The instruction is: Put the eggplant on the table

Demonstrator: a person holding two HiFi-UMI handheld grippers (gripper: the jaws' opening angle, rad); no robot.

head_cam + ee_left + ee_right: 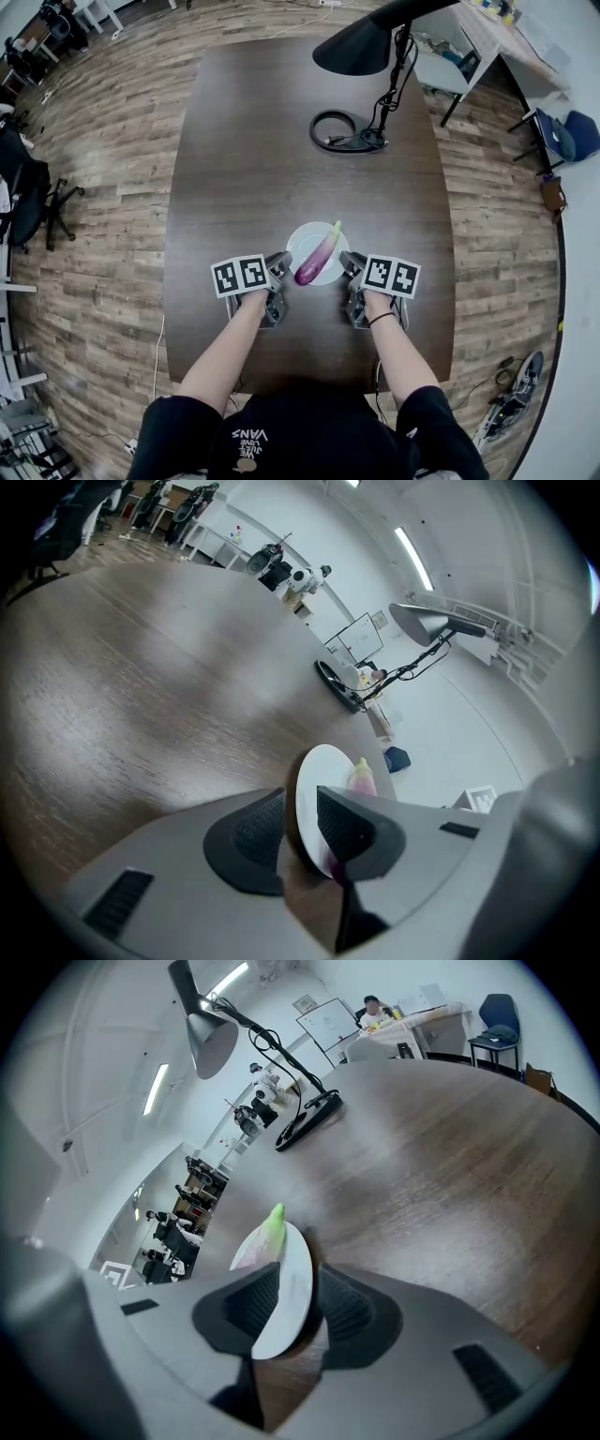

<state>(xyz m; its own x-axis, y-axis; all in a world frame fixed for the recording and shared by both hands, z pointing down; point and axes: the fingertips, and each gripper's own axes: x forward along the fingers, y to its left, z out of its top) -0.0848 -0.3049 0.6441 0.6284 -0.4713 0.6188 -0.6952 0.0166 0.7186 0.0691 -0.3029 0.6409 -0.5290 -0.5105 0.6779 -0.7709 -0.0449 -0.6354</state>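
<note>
A purple eggplant with a green stem lies on a small white plate that sits on the dark brown table near its front edge. My left gripper stands at the plate's left rim. In the left gripper view the plate runs edge-on between the pads, a strip of table shows beside one pad, and the eggplant peeks over the rim. My right gripper straddles the right rim. There the plate stands between spread pads with gaps, and the eggplant's stem shows behind it.
A black desk lamp leans over the table's far right, with its ring base and cable below it. Wooden floor surrounds the table. Office chairs stand at the left, and desks and a blue chair at the upper right.
</note>
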